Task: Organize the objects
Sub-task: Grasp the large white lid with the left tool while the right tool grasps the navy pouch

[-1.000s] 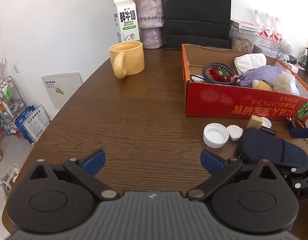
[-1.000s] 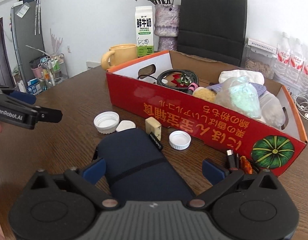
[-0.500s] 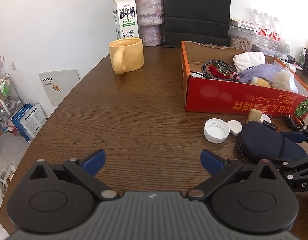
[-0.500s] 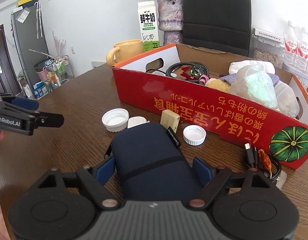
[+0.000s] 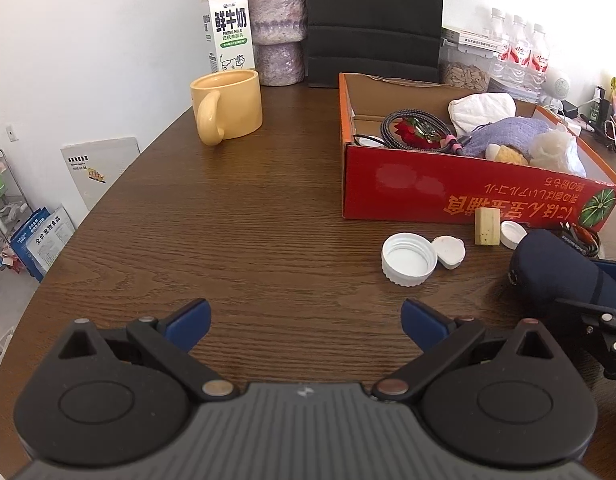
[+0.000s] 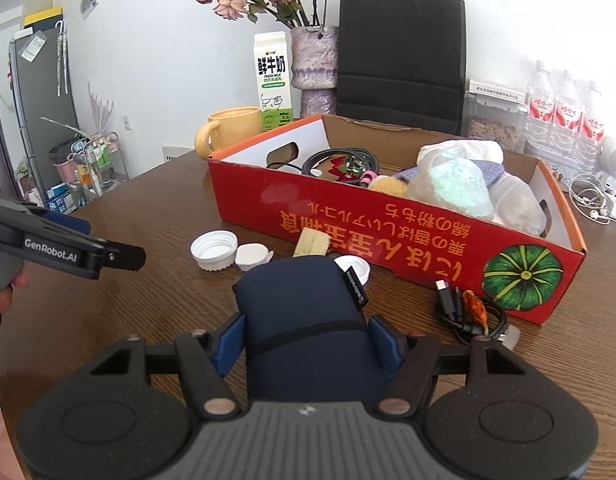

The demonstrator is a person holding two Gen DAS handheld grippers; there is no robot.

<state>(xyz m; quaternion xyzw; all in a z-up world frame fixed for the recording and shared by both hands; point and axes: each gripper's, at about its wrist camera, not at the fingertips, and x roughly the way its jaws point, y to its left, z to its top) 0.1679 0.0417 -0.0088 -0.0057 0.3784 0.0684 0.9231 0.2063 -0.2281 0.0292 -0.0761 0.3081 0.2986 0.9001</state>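
1. Navy fabric fills the gap between the blue pads of the right gripper: a soft, rounded pouch with a black zip line across it and a small black tag on its right edge. The jaws are closing on it, and both pads already sit against its sides.
2. The pouch lies on the table just in front of the box, apart from its red wall. Its long axis runs along the gripper's fingers, with the rounded far end pointing toward the box.
3. The left gripper hovers over bare wood with its jaws spread wide and nothing between them. In the right wrist view it shows at the left edge, with part of a hand on its handle.
4. Beyond the pouch sit two white caps: a large ridged one lying open side up and a small one partly hidden behind the pouch's far end. Between them lie one white lid-like piece touching the large cap and one cream block close to the box wall.
5. One coiled black cable lies to the right of the pouch, beside the box's pumpkin print.
6. Inside the box are one dark coiled cord, pale bundles of cloth and a clear bag.
7. Farther back stand one yellow mug, one milk carton, one vase and one black bag.
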